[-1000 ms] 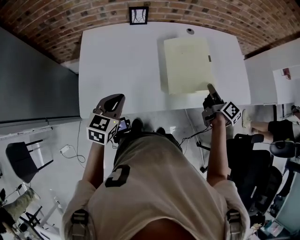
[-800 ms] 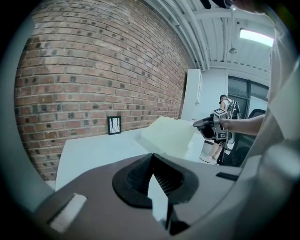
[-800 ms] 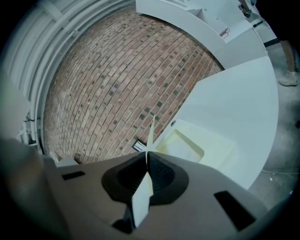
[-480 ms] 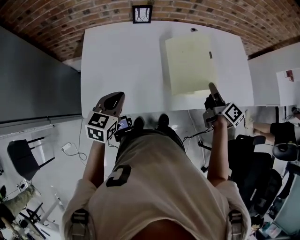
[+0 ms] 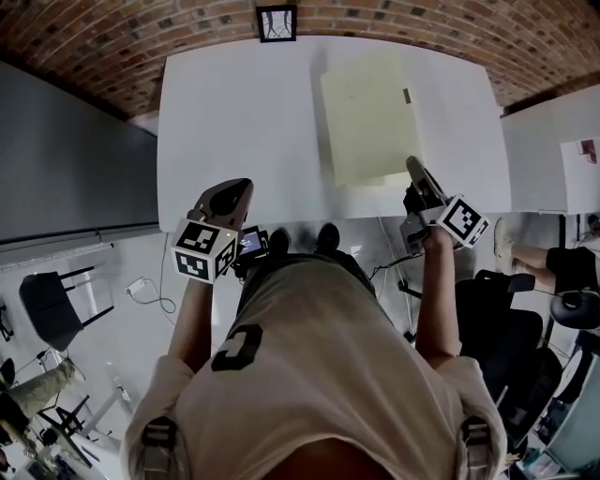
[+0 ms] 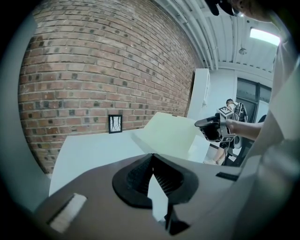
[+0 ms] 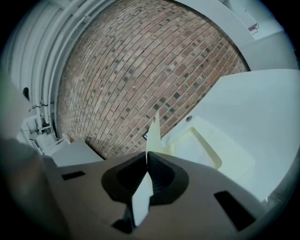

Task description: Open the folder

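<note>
A pale yellow folder point(image 5: 366, 117) lies on the right half of the white table point(image 5: 234, 112). My right gripper point(image 5: 412, 167) is at the folder's near right corner, shut on the edge of its cover. In the right gripper view the thin cover sheet point(image 7: 153, 133) runs up from between the closed jaws of that gripper point(image 7: 147, 152), and the lower leaf point(image 7: 206, 145) lies flat on the table. The left gripper view shows the cover point(image 6: 171, 136) tilted up off the table. My left gripper point(image 5: 234, 190) hovers at the table's near left edge, shut with nothing held.
A small framed picture point(image 5: 277, 23) leans on the brick wall at the table's far edge. A second white table point(image 5: 553, 150) stands to the right. An office chair point(image 5: 506, 319) is behind my right arm.
The right gripper has risen a little with the cover's corner, so the cover tilts up more. The left gripper has shifted slightly toward the table.
</note>
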The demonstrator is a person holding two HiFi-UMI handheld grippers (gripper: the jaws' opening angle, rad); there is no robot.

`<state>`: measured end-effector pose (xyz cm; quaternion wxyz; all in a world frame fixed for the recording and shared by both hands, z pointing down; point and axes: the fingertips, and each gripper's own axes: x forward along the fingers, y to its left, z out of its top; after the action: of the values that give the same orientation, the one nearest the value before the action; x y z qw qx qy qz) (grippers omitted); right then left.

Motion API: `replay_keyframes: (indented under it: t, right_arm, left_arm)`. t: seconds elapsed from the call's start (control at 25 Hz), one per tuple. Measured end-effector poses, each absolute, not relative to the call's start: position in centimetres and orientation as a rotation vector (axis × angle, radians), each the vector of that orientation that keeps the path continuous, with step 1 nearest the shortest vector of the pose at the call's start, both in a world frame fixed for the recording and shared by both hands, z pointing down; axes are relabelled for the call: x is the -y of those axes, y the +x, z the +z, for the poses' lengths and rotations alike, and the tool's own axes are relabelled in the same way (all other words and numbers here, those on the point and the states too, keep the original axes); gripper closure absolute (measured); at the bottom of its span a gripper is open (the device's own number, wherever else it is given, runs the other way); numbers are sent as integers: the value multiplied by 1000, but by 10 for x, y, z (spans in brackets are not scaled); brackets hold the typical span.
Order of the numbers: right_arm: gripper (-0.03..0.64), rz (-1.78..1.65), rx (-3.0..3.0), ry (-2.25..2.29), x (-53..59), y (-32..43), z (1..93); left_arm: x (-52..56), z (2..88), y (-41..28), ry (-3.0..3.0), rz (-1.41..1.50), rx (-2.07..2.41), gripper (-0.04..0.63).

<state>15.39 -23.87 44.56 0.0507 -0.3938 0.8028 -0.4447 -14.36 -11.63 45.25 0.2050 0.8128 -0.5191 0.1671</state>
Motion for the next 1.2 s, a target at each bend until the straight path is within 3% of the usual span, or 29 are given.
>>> replay_keyframes:
  t: [1.2]
  right_arm:
    - [609, -1416, -2588, -782, 218, 90, 436]
  left_arm:
    - [126, 434, -129, 2246, 463, 1553, 592]
